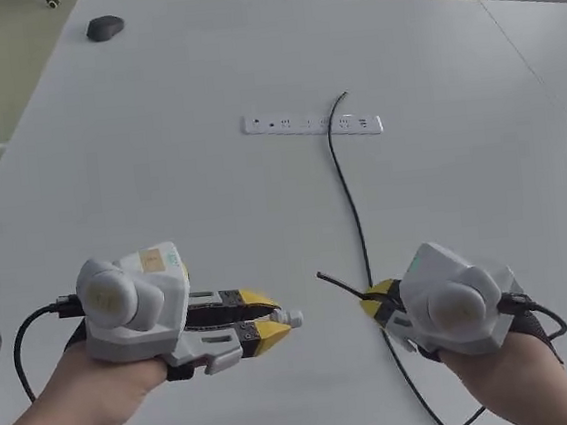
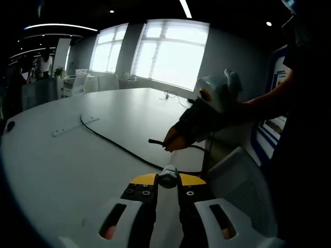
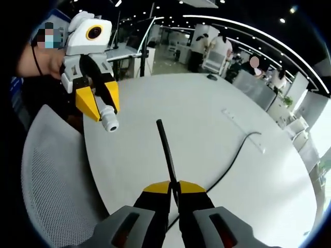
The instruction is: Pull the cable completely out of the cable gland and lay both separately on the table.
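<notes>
Left hand (image 1: 100, 391) and right hand (image 1: 510, 376) are low over the near table edge, gripper tips facing each other with a gap between. Left gripper (image 1: 266, 321) jaws are clamped on the white cable gland (image 1: 288, 319), whose nose pokes past the yellow tips. Right gripper (image 1: 376, 300) jaws pinch the black cable (image 1: 348, 198) near its end; the short stub points toward the gland, not touching. The rest of the cable runs up the white table (image 1: 158, 164) across the power strip (image 1: 312, 124). Mouse (image 1: 105, 28) at the far corner. Mesh chair (image 3: 51, 181) at the table edge. Office with big windows (image 2: 165, 51).
</notes>
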A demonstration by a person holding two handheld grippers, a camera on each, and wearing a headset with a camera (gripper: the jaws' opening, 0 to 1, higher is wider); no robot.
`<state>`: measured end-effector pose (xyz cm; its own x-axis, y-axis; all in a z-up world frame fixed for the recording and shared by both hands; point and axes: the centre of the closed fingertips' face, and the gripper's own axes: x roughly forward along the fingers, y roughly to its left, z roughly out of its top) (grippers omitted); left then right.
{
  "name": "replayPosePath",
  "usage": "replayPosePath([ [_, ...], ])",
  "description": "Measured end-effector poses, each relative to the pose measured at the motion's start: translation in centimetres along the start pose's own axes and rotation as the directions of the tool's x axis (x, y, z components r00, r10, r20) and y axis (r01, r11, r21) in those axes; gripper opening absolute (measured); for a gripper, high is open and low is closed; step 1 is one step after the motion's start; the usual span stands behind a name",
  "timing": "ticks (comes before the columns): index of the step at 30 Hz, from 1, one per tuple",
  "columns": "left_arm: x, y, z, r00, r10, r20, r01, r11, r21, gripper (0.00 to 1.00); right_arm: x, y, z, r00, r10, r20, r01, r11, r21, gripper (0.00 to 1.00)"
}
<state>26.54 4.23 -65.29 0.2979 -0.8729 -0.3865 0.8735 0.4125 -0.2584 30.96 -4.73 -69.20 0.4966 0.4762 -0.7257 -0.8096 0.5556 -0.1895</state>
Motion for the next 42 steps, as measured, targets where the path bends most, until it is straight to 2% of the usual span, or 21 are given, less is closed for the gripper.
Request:
replayPosePath([
  [11,-1.9,1.4,-1.8,0.9992,0.031,0.025,-0.030,0.998,-0.050,0.15,1.8,-1.1,2.7,0.9997,-0.018,-0.018,0.017,1.000,-0.025,0.00],
  [17,-2.8,2.2,-3.2,0.9981,0.057,0.023,-0.055,0.996,-0.064,0.15,2.9,-0.8,4.5,0.9999,-0.005,-0.013,0.004,0.998,-0.068,0.00],
  [22,-3.4,2.8,-3.8,0.9965,0.076,0.034,-0.073,0.994,-0.082,0.15,3.9,-0.2,6.6,0.9999,0.015,0.002,-0.014,0.994,-0.105,0.00],
  [36,-4.8,3.2,-5.8,0.9914,0.125,0.039,-0.121,0.987,-0.105,0.15,7.2,2.5,11.9,0.9963,0.078,0.036,-0.069,0.975,-0.213,0.00],
  [42,-5.6,3.7,-7.2,0.9874,0.156,0.025,-0.153,0.983,-0.103,0.15,9.0,4.0,13.1,0.9923,0.120,0.029,-0.110,0.964,-0.241,0.00],
])
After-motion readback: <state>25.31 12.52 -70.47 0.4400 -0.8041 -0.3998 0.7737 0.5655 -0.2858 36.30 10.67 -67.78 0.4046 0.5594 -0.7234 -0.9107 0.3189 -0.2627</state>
